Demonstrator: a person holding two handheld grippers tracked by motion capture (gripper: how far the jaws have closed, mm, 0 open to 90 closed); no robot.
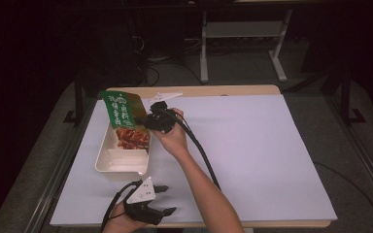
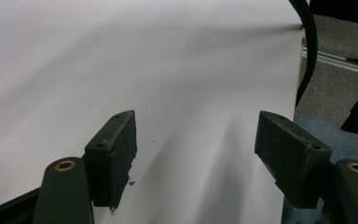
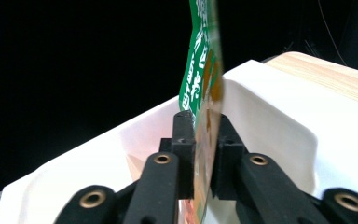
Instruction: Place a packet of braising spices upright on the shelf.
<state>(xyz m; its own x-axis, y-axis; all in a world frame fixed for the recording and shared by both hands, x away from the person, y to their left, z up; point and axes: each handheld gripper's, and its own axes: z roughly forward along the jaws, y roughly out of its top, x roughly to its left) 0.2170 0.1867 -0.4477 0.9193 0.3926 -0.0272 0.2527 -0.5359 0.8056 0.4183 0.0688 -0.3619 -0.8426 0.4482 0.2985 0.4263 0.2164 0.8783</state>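
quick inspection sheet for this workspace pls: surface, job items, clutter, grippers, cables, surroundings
Surface: table of light wood, covered by a white sheet; sheet lies flat.
Job's things: green packet held on edge over the white tray; the tray sits at the sheet's left side, with a divider inside.
Clutter: nothing seen.
Grippers: right hand-held gripper shut on the packet, jaws pinching its flat sides; left hand-held gripper open, over the sheet's near edge, holding nothing.
Cables: black cable trails from the right hand-held gripper along the forearm; another loops from the left one.
Surroundings: dark room, grey floor, white table legs behind.
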